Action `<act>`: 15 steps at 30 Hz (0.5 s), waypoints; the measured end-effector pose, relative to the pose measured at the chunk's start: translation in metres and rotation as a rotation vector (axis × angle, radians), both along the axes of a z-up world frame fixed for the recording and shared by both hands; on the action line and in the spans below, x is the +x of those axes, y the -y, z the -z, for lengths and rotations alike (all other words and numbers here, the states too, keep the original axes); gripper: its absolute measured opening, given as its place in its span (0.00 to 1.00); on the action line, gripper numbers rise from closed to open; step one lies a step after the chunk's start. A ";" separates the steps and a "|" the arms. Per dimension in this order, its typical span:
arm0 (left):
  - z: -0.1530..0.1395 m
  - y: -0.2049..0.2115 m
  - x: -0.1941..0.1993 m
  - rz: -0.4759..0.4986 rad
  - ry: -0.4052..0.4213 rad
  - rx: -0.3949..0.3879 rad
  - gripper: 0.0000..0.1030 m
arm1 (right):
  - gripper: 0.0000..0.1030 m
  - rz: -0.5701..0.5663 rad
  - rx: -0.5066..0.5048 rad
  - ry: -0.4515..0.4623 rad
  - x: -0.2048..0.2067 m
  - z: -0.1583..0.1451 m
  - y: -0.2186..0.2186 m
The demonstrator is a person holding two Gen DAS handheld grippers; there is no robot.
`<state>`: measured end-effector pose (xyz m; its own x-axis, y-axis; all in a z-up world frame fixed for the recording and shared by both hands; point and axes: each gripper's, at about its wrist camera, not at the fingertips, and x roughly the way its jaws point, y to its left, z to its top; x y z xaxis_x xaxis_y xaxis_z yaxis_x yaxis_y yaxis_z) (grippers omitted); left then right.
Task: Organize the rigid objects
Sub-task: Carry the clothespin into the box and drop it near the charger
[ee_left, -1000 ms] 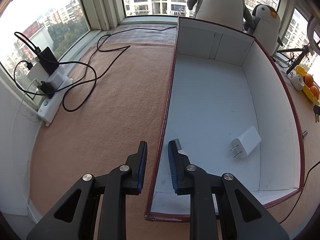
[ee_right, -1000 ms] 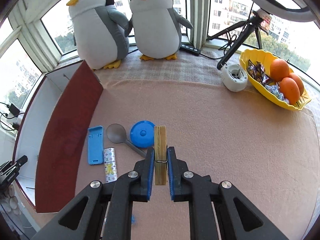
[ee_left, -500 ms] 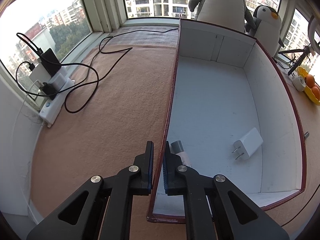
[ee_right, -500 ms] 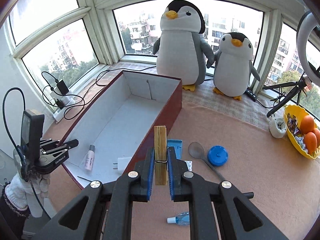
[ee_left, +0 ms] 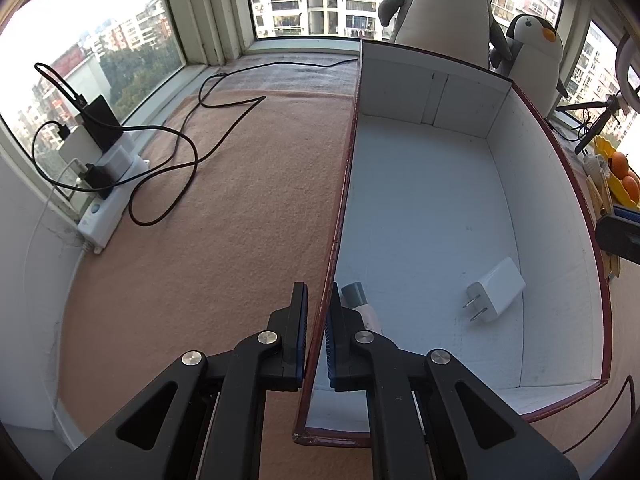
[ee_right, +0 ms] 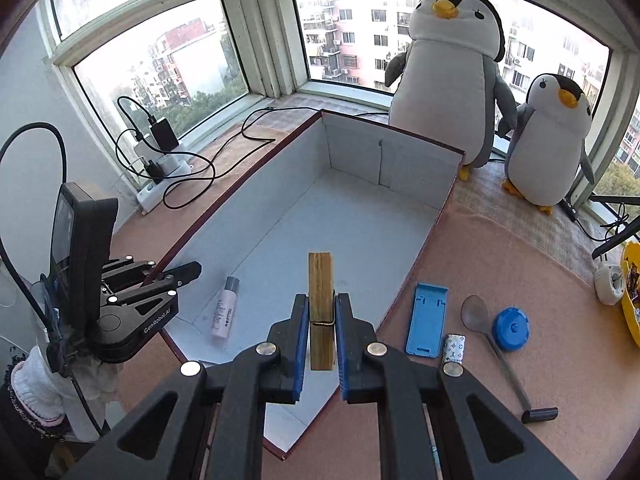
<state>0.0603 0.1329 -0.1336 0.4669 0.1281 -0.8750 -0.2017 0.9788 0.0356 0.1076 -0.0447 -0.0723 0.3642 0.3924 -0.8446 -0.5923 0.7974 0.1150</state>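
Wooden peg (ee_right: 321, 312) is sitting pinched upright in the right claw (ee_right: 321, 344), hanging over the box (ee_right: 420, 252) for dropping in. Left claw (ee_left: 316, 344) is straddling the box's near wall, narrowed around it, seemingly steadying the box.
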 end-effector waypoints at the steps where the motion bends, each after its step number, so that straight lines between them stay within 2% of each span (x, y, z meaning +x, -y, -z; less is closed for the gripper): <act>1: 0.000 0.000 0.000 0.000 0.001 0.000 0.06 | 0.11 -0.005 -0.004 -0.007 0.001 0.003 -0.003; 15: 0.000 0.001 0.001 -0.001 0.000 0.001 0.06 | 0.11 -0.050 -0.050 -0.023 0.003 0.020 -0.025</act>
